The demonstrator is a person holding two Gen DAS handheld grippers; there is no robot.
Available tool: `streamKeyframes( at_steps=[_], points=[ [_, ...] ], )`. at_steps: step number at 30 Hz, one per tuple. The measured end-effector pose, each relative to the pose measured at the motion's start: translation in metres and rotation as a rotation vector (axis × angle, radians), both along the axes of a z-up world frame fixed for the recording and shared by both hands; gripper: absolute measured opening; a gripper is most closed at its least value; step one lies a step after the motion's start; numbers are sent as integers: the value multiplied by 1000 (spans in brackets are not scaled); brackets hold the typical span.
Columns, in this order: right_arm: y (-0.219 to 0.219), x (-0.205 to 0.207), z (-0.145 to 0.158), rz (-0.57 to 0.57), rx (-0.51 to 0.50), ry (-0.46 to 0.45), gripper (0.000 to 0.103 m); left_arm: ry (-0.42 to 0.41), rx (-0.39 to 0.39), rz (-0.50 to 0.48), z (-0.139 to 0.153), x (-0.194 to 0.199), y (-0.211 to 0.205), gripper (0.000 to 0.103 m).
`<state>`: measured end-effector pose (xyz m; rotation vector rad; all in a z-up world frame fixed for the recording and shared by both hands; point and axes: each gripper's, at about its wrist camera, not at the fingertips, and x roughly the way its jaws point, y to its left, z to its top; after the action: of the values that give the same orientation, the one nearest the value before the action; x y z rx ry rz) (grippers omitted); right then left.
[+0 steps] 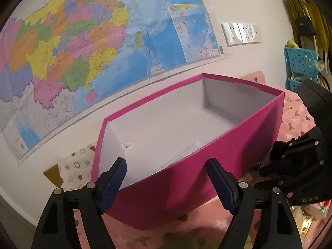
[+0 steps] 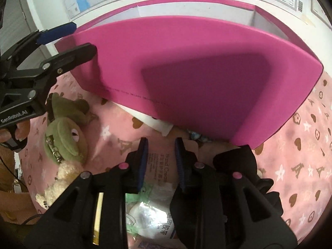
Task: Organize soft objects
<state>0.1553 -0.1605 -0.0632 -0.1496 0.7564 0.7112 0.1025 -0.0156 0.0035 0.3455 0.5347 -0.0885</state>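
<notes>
**Box ready, soft toys still outside**

Pink box (image 1: 207,145) sits open on pink patterned bedcover (image 2: 290,166), against wall w/ map (image 1: 83,51). Inside looks mostly bare white; something pale/bluish low against the near wall, can't ID.

L gripper (image 1: 166,184): jaws spread wide, nothing between the pads, hovering just in front of the box's near wall at one corner. R gripper (image 2: 160,161): jaws narrow but not pressed together; a flat printed packet (image 2: 160,166) lies under/between the fingers. Can't tell if the pads actually bite it or just hover over it.

Soft things: green plush frog (image 2: 66,128) lies on the bedcover left of R gripper, below L gripper, just outside the box. Cream fuzzy toy (image 2: 58,182) touching it, nearer the camera. A person's fingers show on L gripper's handle.

Judgement, step in hand: L side is best placed for the frog.
- Drop onto the plush body, not the metal keychain.
- Pinch deep, since plush squashes & slips.
- Lift clear of the box wall before moving over.
- Let go low inside, away from the rim.
- Cream toy may drag along; check they separate.
</notes>
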Motion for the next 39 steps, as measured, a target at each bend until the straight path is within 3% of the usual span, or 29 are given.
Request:
streamKeyframes(
  at_steps=[9,13,23,30,34,36,38,39],
  points=[
    [12,26,-6,-75,61,86,27,-2,-25,13,1,3,6,84],
    [8,29,-7,-76,92,107,9,3,-33,10,0,2,9,84],
    [-6,-13,-2,40,110,91,2,17,-54,-5,0,1,12,84],
    [-39,-41,14,60,197,50,0,19,-77,-5,0,-5,15,84],
    [-36,-26,6,32,208,96,4,5,-105,-6,6,-13,17,84],
    [-29,-18,3,24,228,123,12,5,-97,-1,6,-13,16,84],
    [-17,-8,-1,15,218,136,30,15,-91,7,4,-10,16,84],
    [-11,-4,-5,0,210,141,30,22,-91,9,3,-8,16,84]
  ],
)
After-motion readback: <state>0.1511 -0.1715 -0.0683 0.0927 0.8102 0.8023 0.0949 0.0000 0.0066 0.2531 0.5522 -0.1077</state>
